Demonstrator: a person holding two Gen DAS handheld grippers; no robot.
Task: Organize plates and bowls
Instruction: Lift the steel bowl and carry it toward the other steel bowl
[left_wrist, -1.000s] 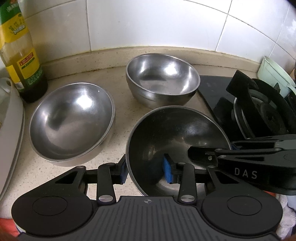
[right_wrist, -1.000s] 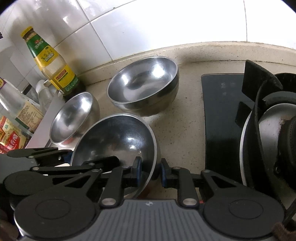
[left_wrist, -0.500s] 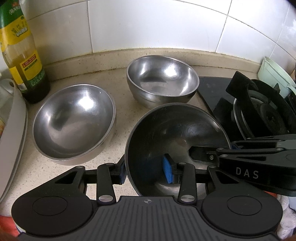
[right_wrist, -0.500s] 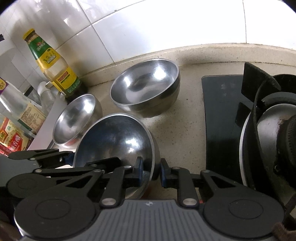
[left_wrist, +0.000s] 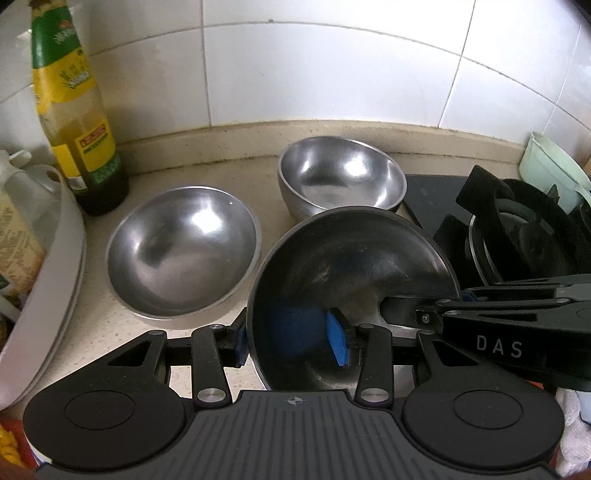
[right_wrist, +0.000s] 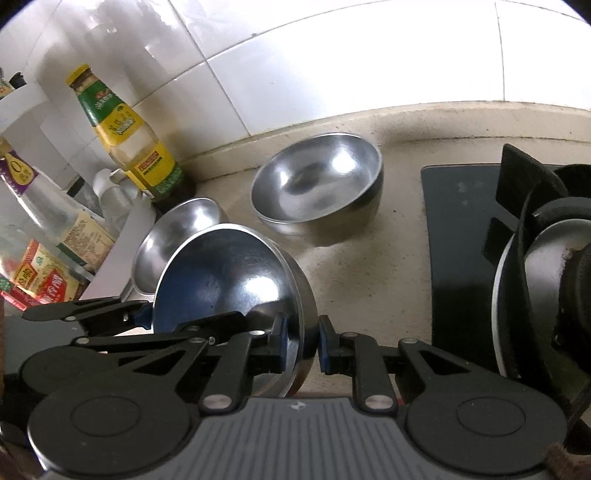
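Three steel bowls are in view. The near bowl (left_wrist: 351, 266) is lifted off the counter, and both grippers hold its rim. My left gripper (left_wrist: 291, 341) straddles its left wall, its blue pads loosely either side of it. My right gripper (right_wrist: 301, 345) is shut on the right wall of that bowl (right_wrist: 229, 273). A wide shallow bowl (left_wrist: 181, 251) sits at left, also seen in the right wrist view (right_wrist: 173, 236). A deeper bowl (left_wrist: 340, 177) stands at the back by the wall, also seen in the right wrist view (right_wrist: 317, 184).
A green-capped oil bottle (left_wrist: 74, 110) stands at back left beside a white tray (left_wrist: 48, 280) of packets. A black gas hob with burner grate (left_wrist: 517, 229) lies right, pale green dishes (left_wrist: 550, 173) behind it. The tiled wall is close behind.
The near bowl has risen off the counter with both grippers and moved toward the back bowl, its far rim now overlapping it in the left wrist view.
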